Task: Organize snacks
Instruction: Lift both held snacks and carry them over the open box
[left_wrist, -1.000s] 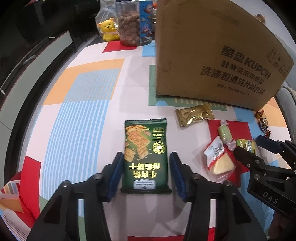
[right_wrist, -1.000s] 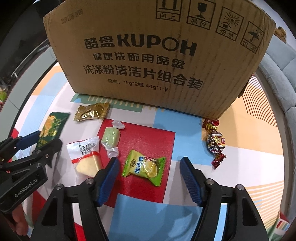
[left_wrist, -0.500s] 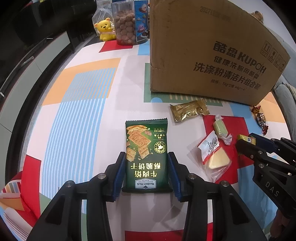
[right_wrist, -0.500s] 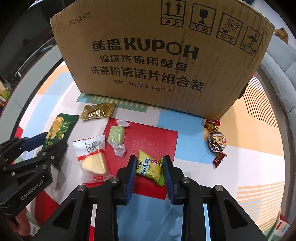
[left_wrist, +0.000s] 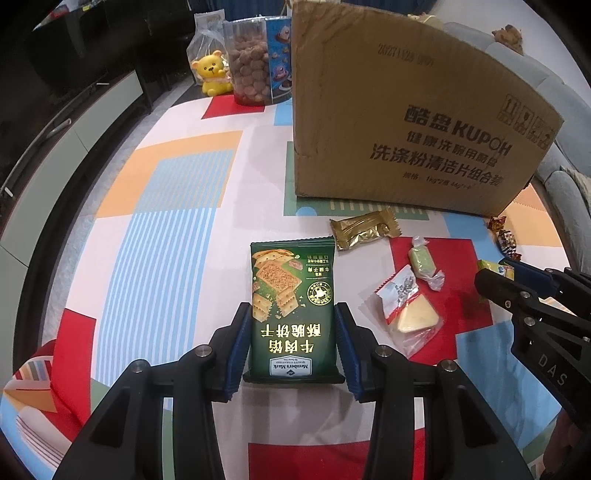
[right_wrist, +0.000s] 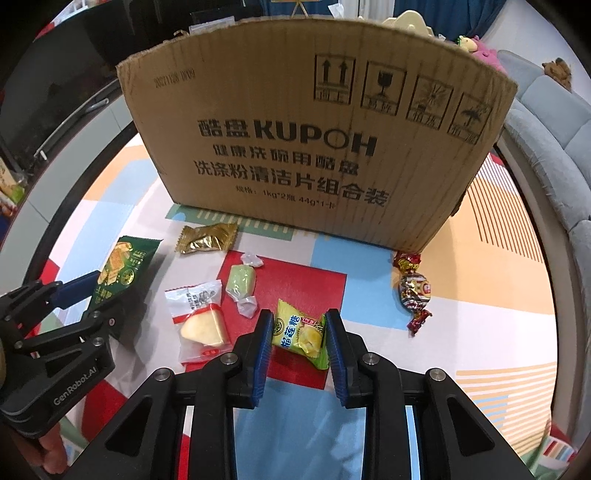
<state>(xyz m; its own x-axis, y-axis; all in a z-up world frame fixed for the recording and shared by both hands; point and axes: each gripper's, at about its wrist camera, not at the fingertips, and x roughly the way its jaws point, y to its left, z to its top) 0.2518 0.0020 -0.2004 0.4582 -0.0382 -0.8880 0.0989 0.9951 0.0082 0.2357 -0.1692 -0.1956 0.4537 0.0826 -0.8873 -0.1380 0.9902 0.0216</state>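
Snacks lie scattered on patterned surface (left_wrist: 155, 229) in front of cardboard box (right_wrist: 314, 147). Your left gripper (left_wrist: 291, 347) has fingers clamped on sides of green cracker packet (left_wrist: 293, 306), near its bottom end. Your right gripper (right_wrist: 297, 341) has fingers pressed on yellow-green candy (right_wrist: 300, 332). Gold packet (right_wrist: 207, 238), pale green candy (right_wrist: 241, 280), cheese wedge packet (right_wrist: 199, 321) lie between both grippers; red foil candy (right_wrist: 413, 291) sits right, near box corner.

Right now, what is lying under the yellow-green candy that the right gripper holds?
Under the yellow-green candy shows the play mat, its red square meeting a blue patch. The right gripper pinches the wrapper. What lies directly beneath the wrapper is covered.
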